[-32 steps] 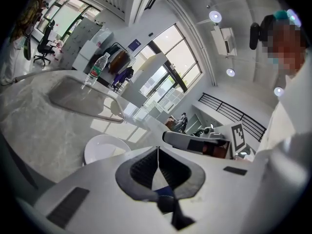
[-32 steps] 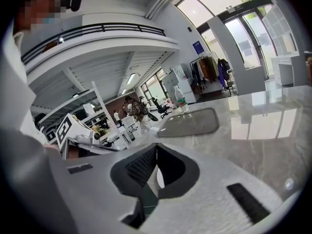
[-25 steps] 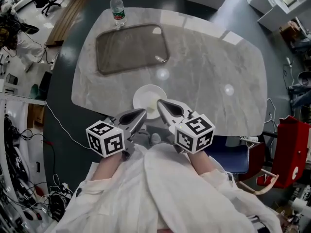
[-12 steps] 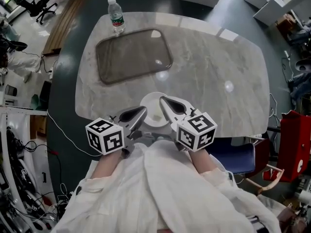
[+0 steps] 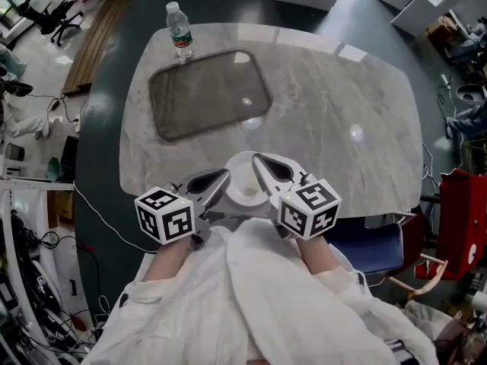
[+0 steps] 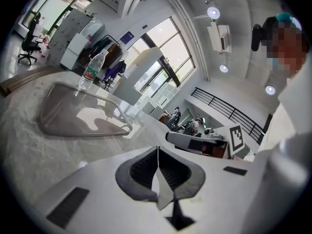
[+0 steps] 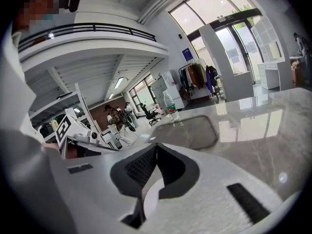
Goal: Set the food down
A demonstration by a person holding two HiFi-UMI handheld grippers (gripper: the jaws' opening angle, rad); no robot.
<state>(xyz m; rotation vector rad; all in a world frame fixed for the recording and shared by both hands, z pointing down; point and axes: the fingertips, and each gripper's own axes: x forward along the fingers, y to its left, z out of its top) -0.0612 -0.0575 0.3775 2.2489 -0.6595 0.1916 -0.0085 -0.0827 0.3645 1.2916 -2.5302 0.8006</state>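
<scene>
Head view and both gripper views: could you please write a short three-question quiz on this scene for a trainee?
1. True or false: the white plate lies in the tray.
2. Of the left gripper and the right gripper, which is shut on the plate's rim? A: the left only. B: the right only. C: both.
3. Where does the water bottle stand?

Key
1. False: the plate is at the table's near edge, apart from the tray.
2. C.
3. Upright at the table's far left, just beyond the tray.
</scene>
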